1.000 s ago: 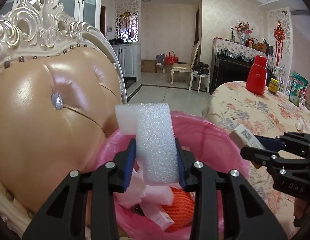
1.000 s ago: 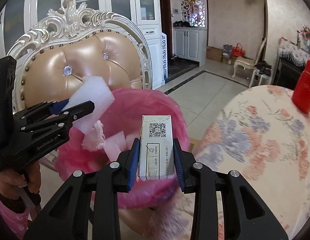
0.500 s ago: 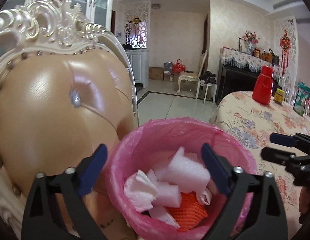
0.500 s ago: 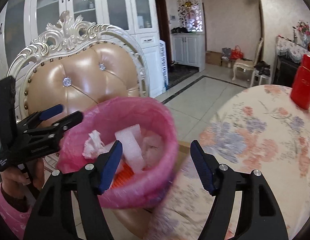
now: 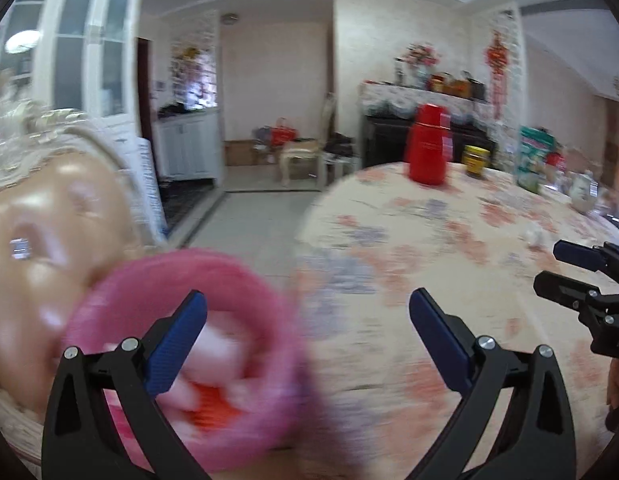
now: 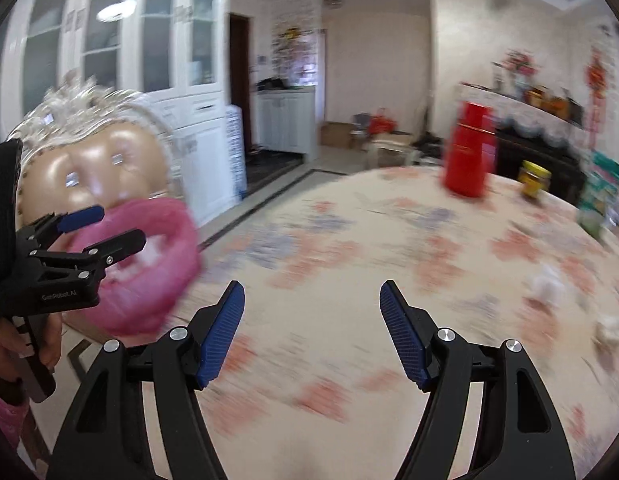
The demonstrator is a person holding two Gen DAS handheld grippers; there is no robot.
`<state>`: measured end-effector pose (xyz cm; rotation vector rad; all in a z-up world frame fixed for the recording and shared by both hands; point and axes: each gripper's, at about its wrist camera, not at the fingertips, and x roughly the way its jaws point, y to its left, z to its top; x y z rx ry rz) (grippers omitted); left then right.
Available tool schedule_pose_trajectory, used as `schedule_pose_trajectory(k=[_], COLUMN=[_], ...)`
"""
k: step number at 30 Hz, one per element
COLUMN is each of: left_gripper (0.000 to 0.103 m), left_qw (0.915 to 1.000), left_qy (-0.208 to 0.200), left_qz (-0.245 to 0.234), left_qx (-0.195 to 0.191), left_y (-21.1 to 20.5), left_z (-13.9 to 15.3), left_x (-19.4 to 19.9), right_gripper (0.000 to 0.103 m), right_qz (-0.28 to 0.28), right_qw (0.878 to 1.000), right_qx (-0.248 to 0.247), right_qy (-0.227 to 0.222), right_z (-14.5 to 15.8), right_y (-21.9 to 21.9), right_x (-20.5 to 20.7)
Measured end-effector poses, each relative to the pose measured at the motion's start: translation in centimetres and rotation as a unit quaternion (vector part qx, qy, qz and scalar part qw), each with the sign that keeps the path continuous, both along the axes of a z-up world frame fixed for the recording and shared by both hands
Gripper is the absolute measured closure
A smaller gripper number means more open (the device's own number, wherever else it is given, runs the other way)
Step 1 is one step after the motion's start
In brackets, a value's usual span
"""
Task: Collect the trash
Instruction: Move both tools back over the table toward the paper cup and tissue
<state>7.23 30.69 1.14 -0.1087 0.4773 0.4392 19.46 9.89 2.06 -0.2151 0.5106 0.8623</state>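
Step in hand: travel from the pink-lined bin [image 5: 181,320] back over the table [image 6: 349,280]. Left gripper [image 5: 307,334] and right gripper [image 6: 311,336]: jaws apart, empty. Next: approach 1 white scrap [image 6: 547,282] right of the bin; close on it.

1. Pale papered walls [image 5: 277,80] and a light tiled floor [image 5: 245,220] with a dark inlaid border.
2. Tall white glass-door cabinets [image 6: 121,40] stand at the left.
3. An ornate chair [image 6: 105,168] has tan tufted leather.
4. A floral tablecloth [image 6: 389,248] covers the round table.
5. A lace-draped dark sideboard [image 5: 393,136] lines the far wall.
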Motion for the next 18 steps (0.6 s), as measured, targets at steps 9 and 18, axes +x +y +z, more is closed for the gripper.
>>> schedule_pose_trajectory(k=[9,18], left_gripper=[0.005,0.005], left_qw=[0.9925,0.989], left_qy=[-0.017,-0.011], left_qz=[-0.118,-0.142], left_qx=[-0.026,-0.039], left_y=[-14.3,-24.4], left_z=[1.8,0.3], left_x=[11.1,23.7], right_gripper=[0.034,0.034], right_qz=[-0.163,-0.306], right_qw=[0.987,0.95], right_qx=[0.011,0.025], right_qy=[0.013,0.058], right_z=[-0.9,-4.2], right_y=[-16.5,-28.8], right_x=[5.7,11.9])
